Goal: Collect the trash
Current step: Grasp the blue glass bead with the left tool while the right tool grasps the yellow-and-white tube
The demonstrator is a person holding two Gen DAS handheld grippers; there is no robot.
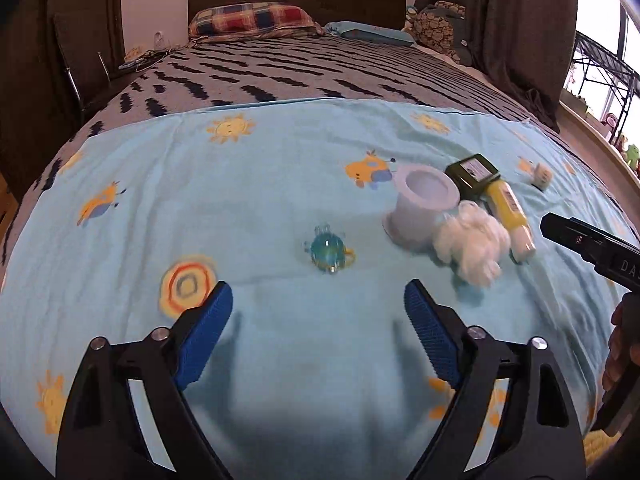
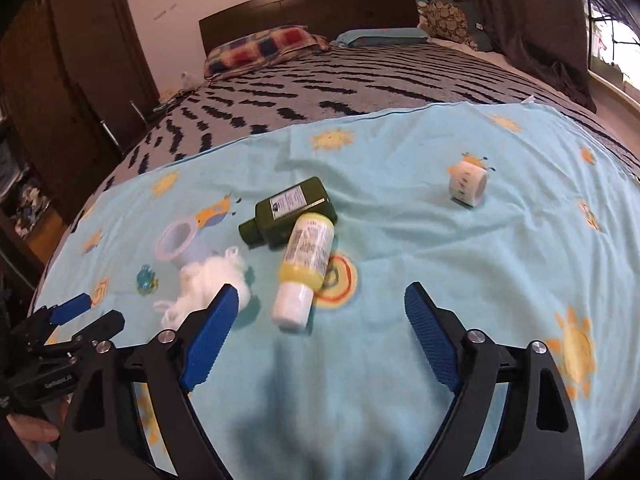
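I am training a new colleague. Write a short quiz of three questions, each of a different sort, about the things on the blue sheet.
1. True or false: the yellow bottle lies apart from the dark green bottle, without touching it.
2. Which item lies far to the right, alone? A) the white tissue wad B) the tape roll C) the pale cup
3. Fill the gap: both the left hand-held gripper and the right hand-held gripper are ____ and hold nothing.

Key: 1 false, its end leans on the green bottle; 2 B; 3 open.
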